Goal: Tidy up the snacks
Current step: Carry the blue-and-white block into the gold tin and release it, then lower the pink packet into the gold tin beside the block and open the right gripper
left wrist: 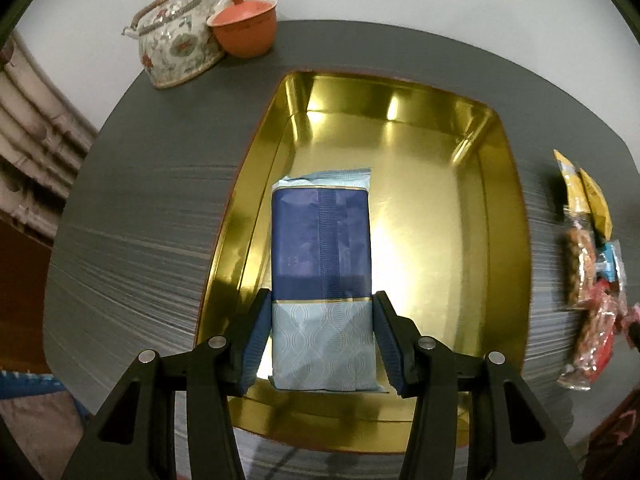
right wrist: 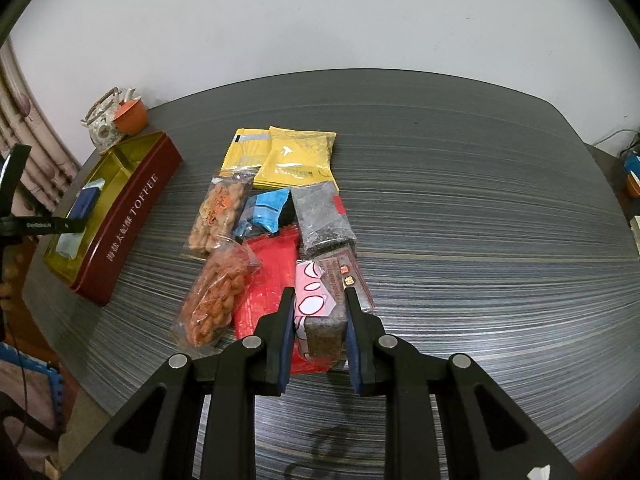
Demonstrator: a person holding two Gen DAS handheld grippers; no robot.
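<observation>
In the left wrist view my left gripper (left wrist: pixel 322 300) is shut on a dark-and-light-blue snack packet (left wrist: pixel 320 240), its pads pressed on the packet's long sides. The packet hangs lengthwise inside the open gold-lined tin (left wrist: pixel 440 152), toward its left side. The right wrist view shows the same tin's red "TOFFEE" wall (right wrist: pixel 132 216) at the left, with the blue packet (right wrist: pixel 86 200) inside. My right gripper (right wrist: pixel 319 294) is shut on a brown snack block (right wrist: pixel 326 328) at the near end of the snack pile. A pink-and-white packet (right wrist: pixel 310 296) is squeezed in beside the block.
The pile on the dark striped table (right wrist: pixel 460 240) holds yellow sachets (right wrist: pixel 296 156), two bags of fried twists (right wrist: pixel 216 216), a small blue packet (right wrist: pixel 264 210), a dark grey packet (right wrist: pixel 320 220) and a red packet (right wrist: pixel 268 292). A patterned teapot (left wrist: pixel 176 40) and an orange lidded cup (left wrist: pixel 244 28) stand behind the tin.
</observation>
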